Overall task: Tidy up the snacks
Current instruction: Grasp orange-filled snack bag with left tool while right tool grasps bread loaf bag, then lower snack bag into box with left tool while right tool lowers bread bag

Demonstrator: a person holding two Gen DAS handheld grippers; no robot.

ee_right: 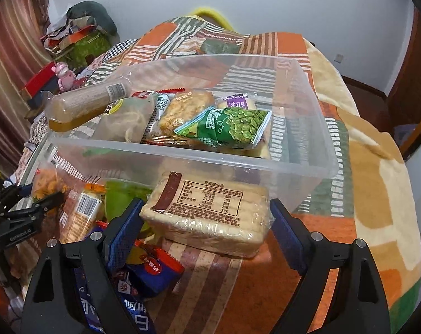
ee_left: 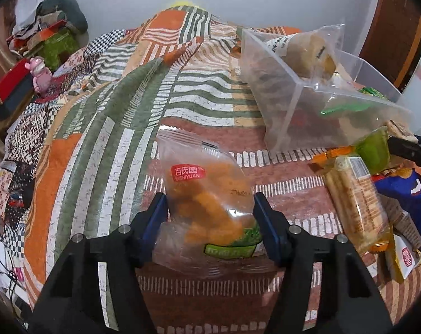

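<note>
The left tongs (ee_left: 210,208) straddle a clear bag of orange snacks (ee_left: 207,192) lying on the patchwork bedspread (ee_left: 112,128); both blue pads touch the bag's sides, so the tongs appear closed on it, though how firmly cannot be told. The bag's long axis runs away from the tongs, and its red label reads "BAISHIYUAN". The clear plastic bin (ee_left: 288,94) stands ahead and to the right of this bag, near but apart. The right tongs (ee_right: 206,217) are open around a wrapped block of wafers (ee_right: 210,211), which rests on the bedspread just against the bin's near wall; the left pad is at the block's edge, the right pad clear of it. The block's long axis lies across the jaws, and its printed nutrition table faces up. A green pea packet (ee_right: 238,128) already lies inside the bin.
</note>
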